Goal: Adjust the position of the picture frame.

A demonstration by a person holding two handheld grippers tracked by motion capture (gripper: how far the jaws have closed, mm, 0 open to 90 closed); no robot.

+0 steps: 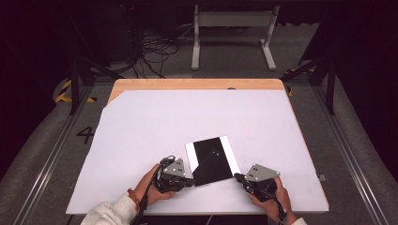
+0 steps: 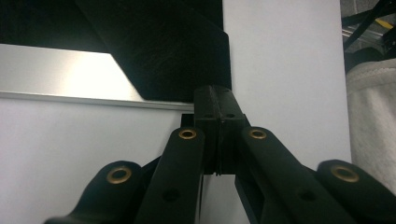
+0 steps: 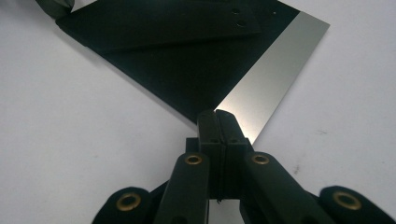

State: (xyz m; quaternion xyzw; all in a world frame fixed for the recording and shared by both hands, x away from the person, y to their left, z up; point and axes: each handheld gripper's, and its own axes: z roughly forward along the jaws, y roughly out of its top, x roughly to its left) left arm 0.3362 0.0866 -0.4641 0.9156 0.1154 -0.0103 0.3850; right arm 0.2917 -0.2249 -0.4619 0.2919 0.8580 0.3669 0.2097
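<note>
The flat black sheet (image 1: 212,161) lies on the near middle of the white table cover (image 1: 141,140), turned slightly off square to the table edges, with a bright white strip along its left side and another along its right side in the high view. Its black area appears to be a folded layer, with a diagonal edge crossing the left strip; in the left gripper view the black sheet (image 2: 177,51) shows that diagonal edge against the silvery strip (image 2: 60,74), and in the right gripper view the black sheet (image 3: 177,70) shows a raised flap along its far side and a silvery strip (image 3: 275,74) along one edge. The left gripper (image 1: 190,182) sits at the sheet's near left corner, jaws pressed together with nothing between them; in its own view the left gripper (image 2: 218,95) has its tips at the sheet's near edge, and contact cannot be confirmed. The right gripper (image 1: 237,177) sits just off the sheet's near right corner, jaws likewise closed on nothing; in its own view the right gripper (image 3: 217,114) has its tips at the sheet's near corner, where the black area meets the strip. Each gripper is held by a hand entering from the bottom edge, the left hand (image 1: 152,185) with a beaded bracelet at the wrist and a pale sleeve (image 1: 110,213). The cover rests on a wooden tabletop (image 1: 197,84). Beyond the table, the floor carries dark cables (image 1: 155,51) and a white metal frame (image 1: 232,33).
</note>
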